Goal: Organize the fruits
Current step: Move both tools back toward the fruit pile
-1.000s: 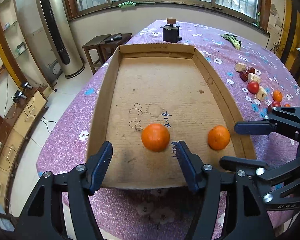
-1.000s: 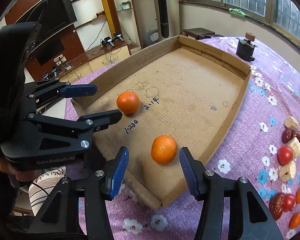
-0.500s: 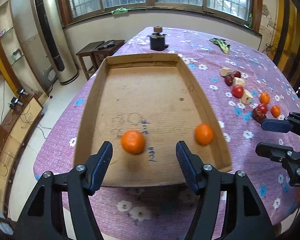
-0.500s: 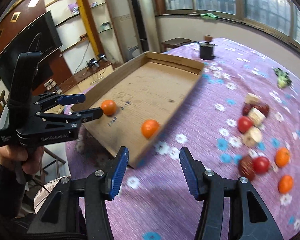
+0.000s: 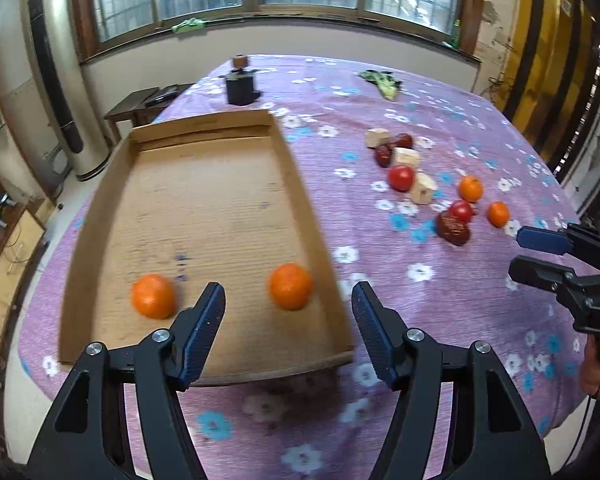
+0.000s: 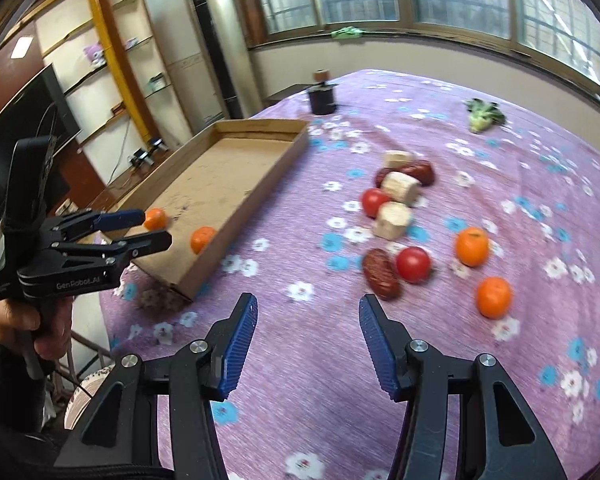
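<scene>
Both grippers open and empty: left gripper (image 5: 288, 320) above cardboard tray's (image 5: 100, 216) near end holding two oranges (image 5: 290, 286), right gripper (image 6: 306, 336) nearing loose fruit cluster (image 6: 412, 264) at right; round fruit may roll off if nudged.

Two oranges (image 5: 290, 286) in cardboard tray (image 5: 100, 216); loose fruit cluster (image 5: 428, 188) on tablecloth (image 5: 380, 80) right of tray.

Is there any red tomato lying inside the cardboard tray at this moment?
No, the cardboard tray holds only two oranges, while the tomatoes lie outside on the purple cloth.
</scene>
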